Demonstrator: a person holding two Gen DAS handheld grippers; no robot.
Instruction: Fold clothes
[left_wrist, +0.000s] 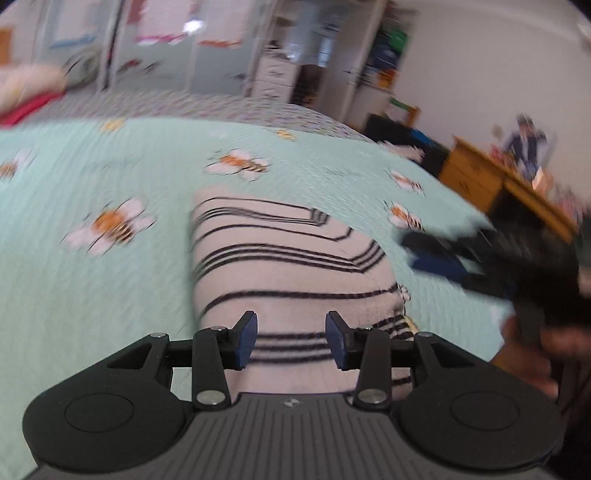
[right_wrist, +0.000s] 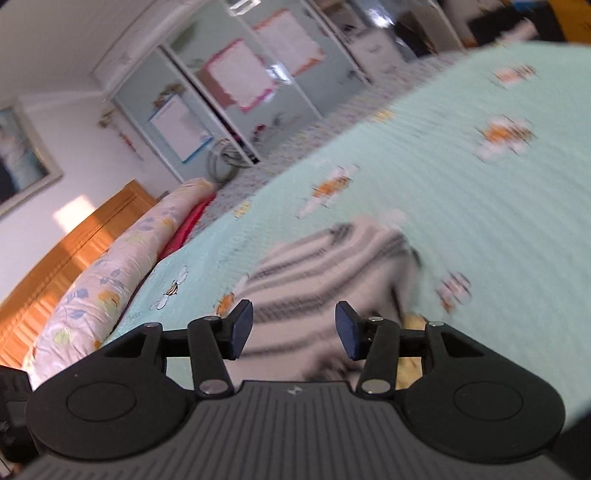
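Striped knit garment (left_wrist: 291, 266) folded on quilted bedspread (left_wrist: 92, 302); both hand-held grippers (left_wrist: 291, 339) (right_wrist: 293, 332) gape empty

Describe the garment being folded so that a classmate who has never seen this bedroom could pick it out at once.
Start at the bed's mint-green quilt with its bee-and-flower print. Partway across lies a pale folded top, right ahead of the open left gripper. Its thin black stripes set it apart from the quilt's orange bees.

Home bedroom: quilted bed (left_wrist: 110, 177), wardrobe (right_wrist: 221, 103)

mint bee-print bedspread (left_wrist: 110, 177), floral pillow (right_wrist: 110, 273), wooden desk (left_wrist: 480, 177)
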